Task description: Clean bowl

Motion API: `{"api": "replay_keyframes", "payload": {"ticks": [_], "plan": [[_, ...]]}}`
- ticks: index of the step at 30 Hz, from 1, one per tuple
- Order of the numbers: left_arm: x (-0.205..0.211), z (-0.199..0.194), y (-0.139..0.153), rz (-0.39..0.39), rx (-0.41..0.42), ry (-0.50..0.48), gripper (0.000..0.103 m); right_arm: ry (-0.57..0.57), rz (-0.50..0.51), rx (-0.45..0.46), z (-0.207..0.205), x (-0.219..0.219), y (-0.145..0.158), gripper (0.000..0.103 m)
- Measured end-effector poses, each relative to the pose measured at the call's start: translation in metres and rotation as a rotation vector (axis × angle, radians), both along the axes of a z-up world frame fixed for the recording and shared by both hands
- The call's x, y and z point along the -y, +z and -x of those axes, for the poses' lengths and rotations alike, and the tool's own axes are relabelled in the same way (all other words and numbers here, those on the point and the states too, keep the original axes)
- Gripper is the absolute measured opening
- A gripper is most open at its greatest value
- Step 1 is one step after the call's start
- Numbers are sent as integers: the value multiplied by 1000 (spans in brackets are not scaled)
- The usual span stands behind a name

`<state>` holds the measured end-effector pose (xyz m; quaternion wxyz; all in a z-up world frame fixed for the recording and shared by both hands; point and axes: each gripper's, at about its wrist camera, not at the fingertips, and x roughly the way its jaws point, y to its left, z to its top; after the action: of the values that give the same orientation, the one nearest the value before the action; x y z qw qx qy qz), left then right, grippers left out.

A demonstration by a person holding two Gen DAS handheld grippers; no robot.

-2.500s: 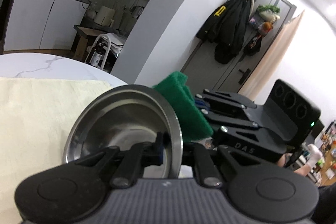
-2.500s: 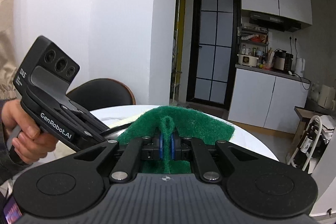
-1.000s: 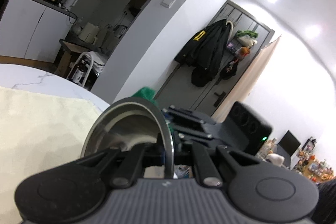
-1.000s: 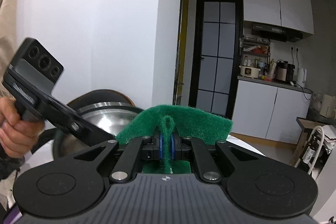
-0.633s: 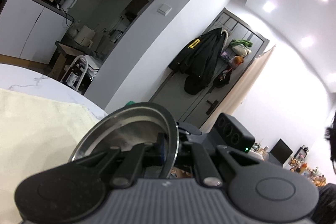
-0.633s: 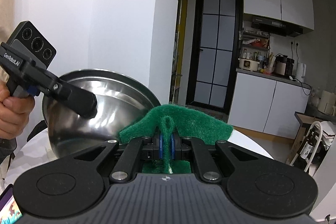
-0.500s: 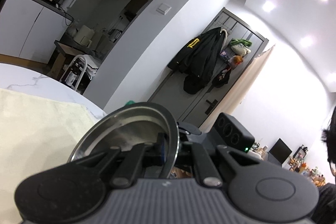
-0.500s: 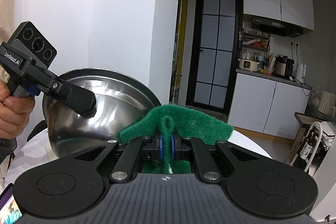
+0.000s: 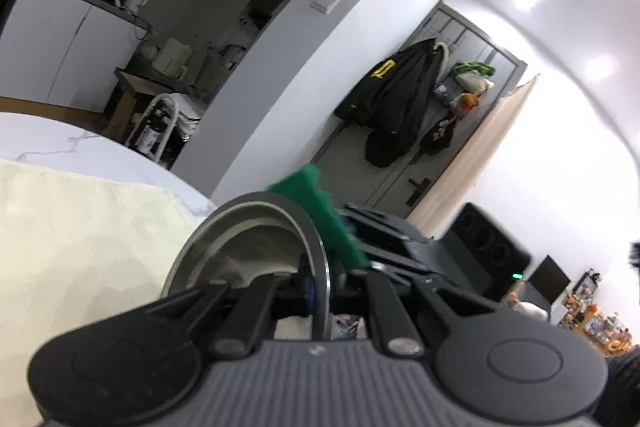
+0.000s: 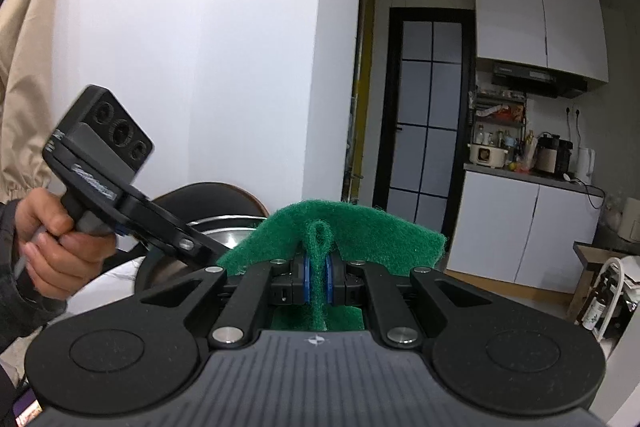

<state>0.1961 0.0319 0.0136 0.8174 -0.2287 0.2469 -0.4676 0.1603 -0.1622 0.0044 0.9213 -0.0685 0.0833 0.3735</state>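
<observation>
My left gripper (image 9: 318, 291) is shut on the rim of a steel bowl (image 9: 248, 247) and holds it tilted on edge above the table. My right gripper (image 10: 316, 281) is shut on a folded green scouring pad (image 10: 340, 231). In the left wrist view the pad (image 9: 320, 211) lies against the outer right side of the bowl, with the right gripper's black body behind it. In the right wrist view the bowl (image 10: 226, 225) shows low at the left, partly hidden behind the pad and the left gripper's finger (image 10: 176, 233).
A cream cloth (image 9: 72, 239) covers the white marble table (image 9: 60, 139) under the bowl. A dark chair back (image 10: 208, 199) stands beyond the table. Kitchen cabinets and a doorway are far behind.
The bowl has dropped lower and turned, so its inside no longer faces the right camera. The green pad now shows beside the bowl's outer rim in the left wrist view.
</observation>
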Motion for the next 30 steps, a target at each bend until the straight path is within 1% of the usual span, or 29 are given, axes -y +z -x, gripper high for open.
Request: {"api": "replay_keyframes", "payload": {"ticks": [5, 6, 9, 12, 22, 26, 30], "plan": [[-2, 4, 6, 48, 27, -6, 7, -20, 15, -24, -12, 4, -8, 10], [-3, 5, 7, 62, 30, -12, 7, -18, 15, -27, -5, 6, -10, 10], [-5, 8, 11, 96, 43, -21, 7, -11, 33, -27, -6, 5, -13, 10], [-10, 12, 13, 148, 56, -34, 7, 9, 62, -20, -7, 2, -18, 10], [-11, 19, 17, 241, 73, -69, 7, 64, 105, -5, -6, -13, -24, 10], [-11, 18, 17, 247, 73, -69, 7, 87, 125, -5, -3, -21, -27, 10], [-11, 17, 15, 245, 66, -67, 6, 75, 129, 3, -4, -22, -26, 9]]}}
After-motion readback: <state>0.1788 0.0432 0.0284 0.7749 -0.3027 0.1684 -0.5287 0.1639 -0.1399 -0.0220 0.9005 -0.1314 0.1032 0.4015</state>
